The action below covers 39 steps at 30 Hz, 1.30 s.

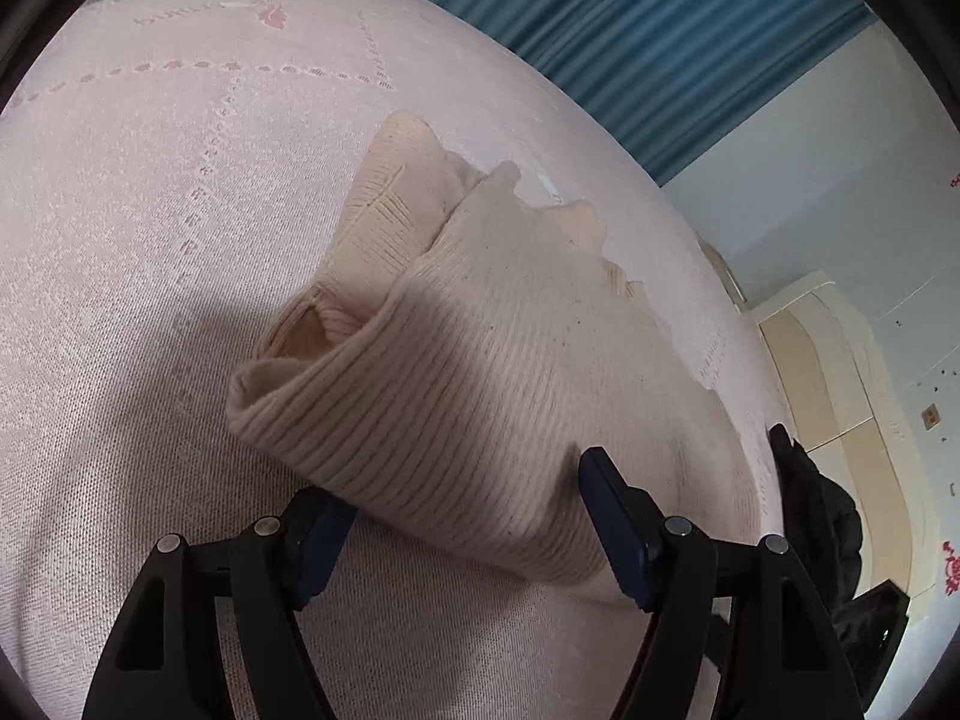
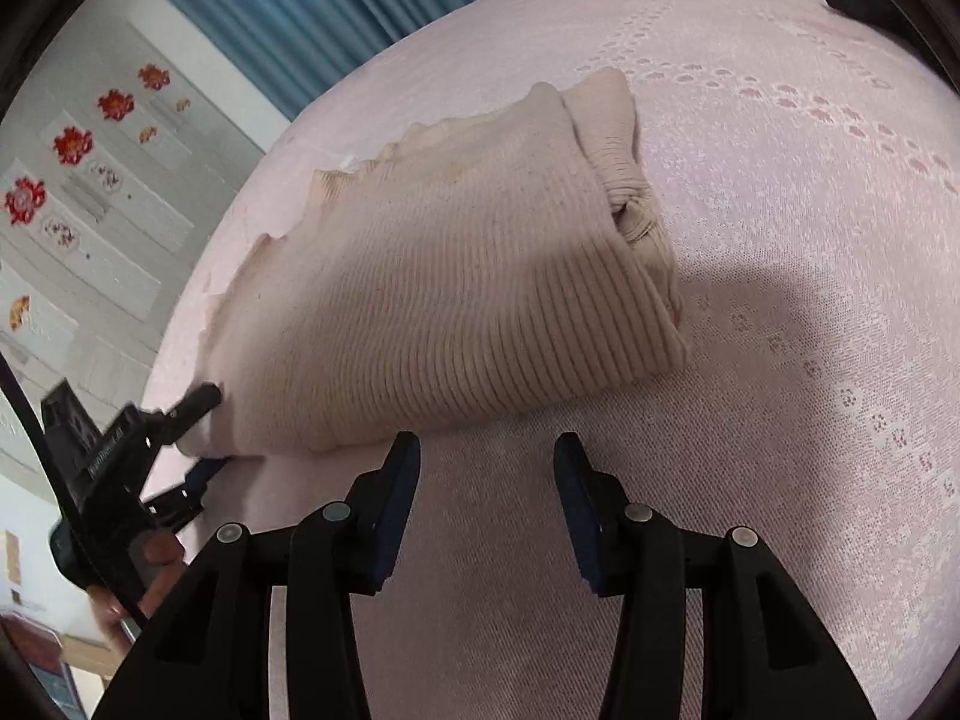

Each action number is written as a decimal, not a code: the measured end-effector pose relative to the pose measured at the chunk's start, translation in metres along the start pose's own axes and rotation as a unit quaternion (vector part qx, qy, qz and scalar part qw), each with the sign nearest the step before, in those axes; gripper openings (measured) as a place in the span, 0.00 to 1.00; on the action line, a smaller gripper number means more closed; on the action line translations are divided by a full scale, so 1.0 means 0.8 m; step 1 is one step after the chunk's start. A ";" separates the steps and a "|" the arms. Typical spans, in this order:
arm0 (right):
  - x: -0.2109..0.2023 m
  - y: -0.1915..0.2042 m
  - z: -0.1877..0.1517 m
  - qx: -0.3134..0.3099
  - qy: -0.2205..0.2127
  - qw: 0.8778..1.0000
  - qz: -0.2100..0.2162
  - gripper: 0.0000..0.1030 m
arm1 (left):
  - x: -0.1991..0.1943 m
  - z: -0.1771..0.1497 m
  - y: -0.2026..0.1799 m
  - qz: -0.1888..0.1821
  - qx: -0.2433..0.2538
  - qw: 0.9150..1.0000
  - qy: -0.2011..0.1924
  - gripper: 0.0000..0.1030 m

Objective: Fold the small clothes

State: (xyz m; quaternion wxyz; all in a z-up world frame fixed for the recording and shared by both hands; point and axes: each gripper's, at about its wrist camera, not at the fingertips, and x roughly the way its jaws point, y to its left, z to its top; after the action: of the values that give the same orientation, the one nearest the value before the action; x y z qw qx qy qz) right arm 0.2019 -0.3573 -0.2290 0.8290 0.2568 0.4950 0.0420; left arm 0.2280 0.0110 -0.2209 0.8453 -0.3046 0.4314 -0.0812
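A beige ribbed knit sweater (image 1: 480, 348) lies folded on the pink bedspread (image 1: 150, 240), its rolled edge toward the left in the left wrist view. My left gripper (image 1: 462, 480) is open, and its blue-padded fingers straddle the sweater's near corner without pressing it. In the right wrist view the same sweater (image 2: 456, 294) fills the middle, and the left gripper (image 2: 204, 435) reaches its lower left corner, one finger above the cloth and one below. My right gripper (image 2: 486, 450) is open over bare bedspread (image 2: 780, 360), just short of the sweater's near edge, with nothing between its fingers.
A blue curtain (image 1: 660, 30) hangs beyond the bed's far edge. A cream cabinet (image 1: 840, 372) and a wall with red flower stickers (image 2: 72, 144) stand beside the bed. A dark object (image 1: 822, 516) lies at the bed's edge. A hand (image 2: 156, 558) holds the left gripper.
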 end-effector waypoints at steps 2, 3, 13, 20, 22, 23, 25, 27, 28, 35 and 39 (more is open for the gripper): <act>0.001 -0.009 0.004 0.026 -0.004 1.000 0.014 0.45 | 0.002 -0.001 -0.002 0.003 0.003 1.000 -0.001 0.68; 0.001 -0.015 0.007 0.044 -0.008 0.999 0.026 0.45 | 0.002 -0.001 -0.003 0.003 -0.002 1.000 -0.004 0.66; 0.018 -0.023 0.049 0.066 -0.042 0.997 -0.020 0.10 | 0.014 0.012 0.015 0.004 -0.041 0.999 -0.014 0.11; -0.014 -0.007 0.046 0.025 -0.099 0.995 -0.004 0.08 | -0.012 -0.002 -0.002 0.015 -0.003 0.999 -0.045 0.09; -0.022 -0.014 0.040 0.032 -0.094 0.995 0.007 0.08 | -0.026 -0.013 0.010 0.006 -0.016 0.999 -0.038 0.09; -0.026 -0.021 0.034 0.037 -0.087 0.995 0.011 0.08 | -0.032 -0.019 0.013 0.004 -0.019 0.999 -0.036 0.09; -0.037 -0.032 0.019 0.048 -0.076 0.996 0.021 0.08 | -0.047 -0.036 0.020 -0.002 -0.024 0.999 -0.031 0.09; -0.052 -0.037 0.010 0.045 -0.078 0.996 0.027 0.08 | -0.064 -0.048 0.026 -0.005 -0.026 0.999 -0.030 0.09; -0.062 -0.037 0.002 0.041 -0.080 0.996 0.029 0.08 | -0.075 -0.059 0.025 -0.003 -0.019 0.999 -0.032 0.09; -0.115 -0.044 -0.075 0.017 -0.068 0.997 0.038 0.08 | -0.130 -0.120 0.040 0.012 0.005 1.000 -0.027 0.10; -0.140 -0.048 -0.104 0.003 -0.065 0.998 0.020 0.11 | -0.154 -0.137 0.039 0.040 0.043 0.998 -0.029 0.18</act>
State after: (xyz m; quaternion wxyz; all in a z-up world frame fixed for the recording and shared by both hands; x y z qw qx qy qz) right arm 0.0682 -0.3947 -0.1888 0.8578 0.2713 0.4348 0.0403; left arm 0.0633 0.0367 -0.2043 0.8722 -0.2525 0.4152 -0.0569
